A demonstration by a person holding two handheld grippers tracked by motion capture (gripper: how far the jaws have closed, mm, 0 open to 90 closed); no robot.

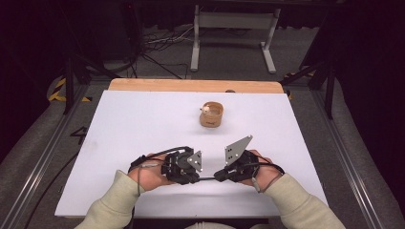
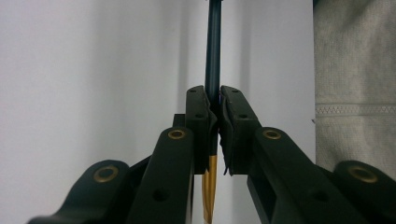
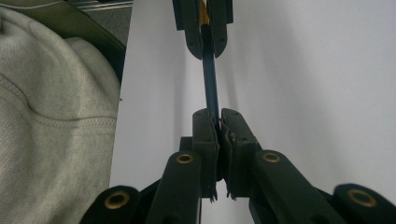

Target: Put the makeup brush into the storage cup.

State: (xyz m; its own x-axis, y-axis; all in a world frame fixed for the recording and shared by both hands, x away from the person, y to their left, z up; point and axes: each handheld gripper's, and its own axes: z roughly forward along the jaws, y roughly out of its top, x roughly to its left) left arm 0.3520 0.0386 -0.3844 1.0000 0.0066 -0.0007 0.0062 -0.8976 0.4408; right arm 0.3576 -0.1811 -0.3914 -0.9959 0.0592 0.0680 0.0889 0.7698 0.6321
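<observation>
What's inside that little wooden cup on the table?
In the high view, the wooden cup stands on the white table, beyond both grippers. Something small and pale shows at its rim on the left. It is too small to identify, and the cup's wall hides whatever lies deeper.

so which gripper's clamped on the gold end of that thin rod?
The left gripper. In its own view the rod turns gold right behind its shut jaws. The right gripper pinches the dark blue stretch instead.

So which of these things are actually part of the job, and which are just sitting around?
In use:
- dark pen
- left gripper and right gripper, each shut on it

Likely idle:
- wooden cup, far on the white table
- metal stand on the floor behind
</observation>
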